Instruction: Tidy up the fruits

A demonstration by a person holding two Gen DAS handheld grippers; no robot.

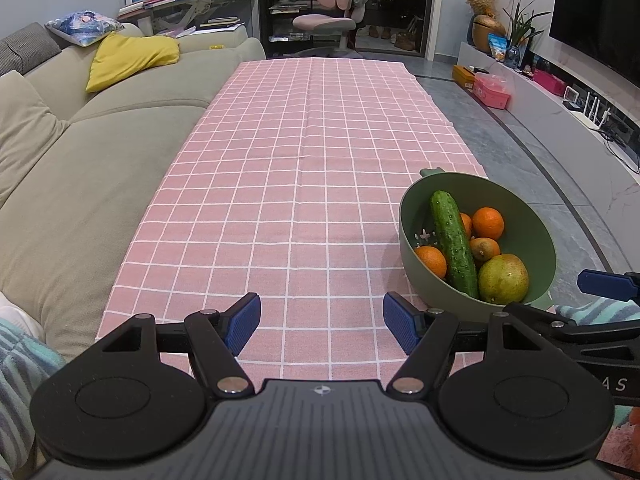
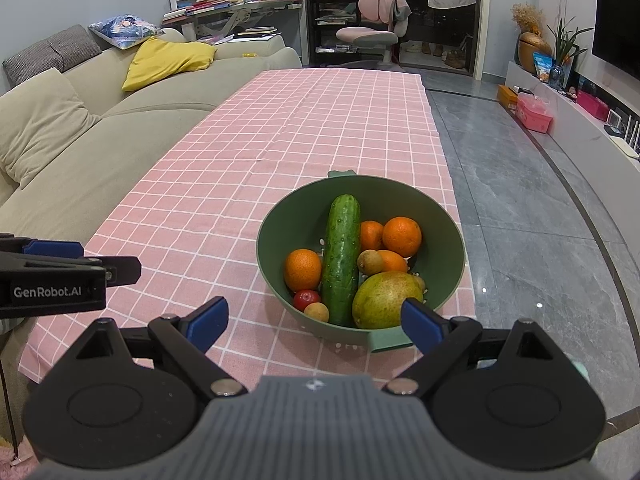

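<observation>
A green bowl (image 2: 444,216) stands near the front right corner of the pink checked tablecloth (image 2: 248,184). It holds a cucumber (image 2: 341,258), several oranges (image 2: 401,236), a kiwi (image 2: 370,261), a large green-yellow mango (image 2: 386,300), a small red fruit (image 2: 306,299) and a small tan fruit (image 2: 316,312). My right gripper (image 2: 314,322) is open and empty just in front of the bowl. My left gripper (image 1: 320,322) is open and empty over the cloth, left of the bowl (image 1: 536,224).
A beige sofa (image 1: 100,152) runs along the table's left edge. Grey tiled floor (image 2: 540,208) lies to the right, with a low TV shelf (image 2: 580,128) beyond. A pink chair (image 2: 372,20) and a desk stand past the table's far end.
</observation>
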